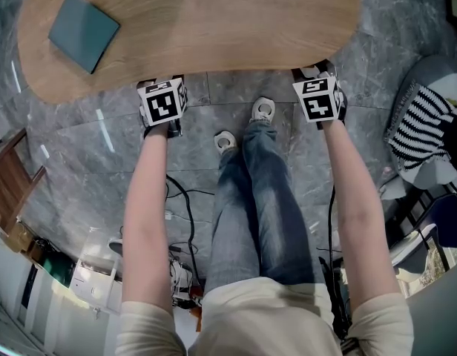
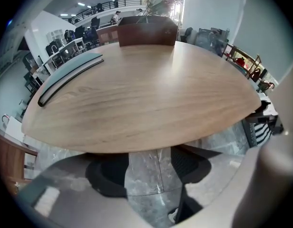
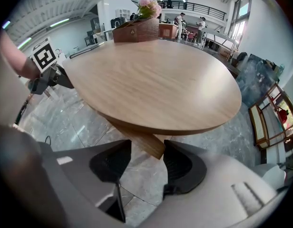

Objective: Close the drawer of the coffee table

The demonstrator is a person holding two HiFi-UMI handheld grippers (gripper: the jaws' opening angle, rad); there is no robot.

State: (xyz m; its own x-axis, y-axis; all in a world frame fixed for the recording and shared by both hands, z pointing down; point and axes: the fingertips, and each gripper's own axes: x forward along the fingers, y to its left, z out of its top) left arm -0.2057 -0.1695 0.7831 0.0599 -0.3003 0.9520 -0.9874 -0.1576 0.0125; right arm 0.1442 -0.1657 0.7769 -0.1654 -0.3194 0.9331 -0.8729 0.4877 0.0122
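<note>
Head view is showing the left gripper (image 2: 149,175) and right gripper (image 3: 142,167) hovering at the coffee table's (image 1: 214,28) near edge, both with jaws standing apart, gripping nothing. A wooden piece (image 3: 145,141) under the tabletop is showing between the right jaws; whether it is the drawer cannot be told. A teal book (image 1: 83,32) is lying on the table's left part.

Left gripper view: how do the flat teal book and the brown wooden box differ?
The flat teal book lies low near the left edge; the brown wooden box stands tall at the far edge. The box holds pink flowers; the book, nothing. Both rest on the wooden tabletop.
</note>
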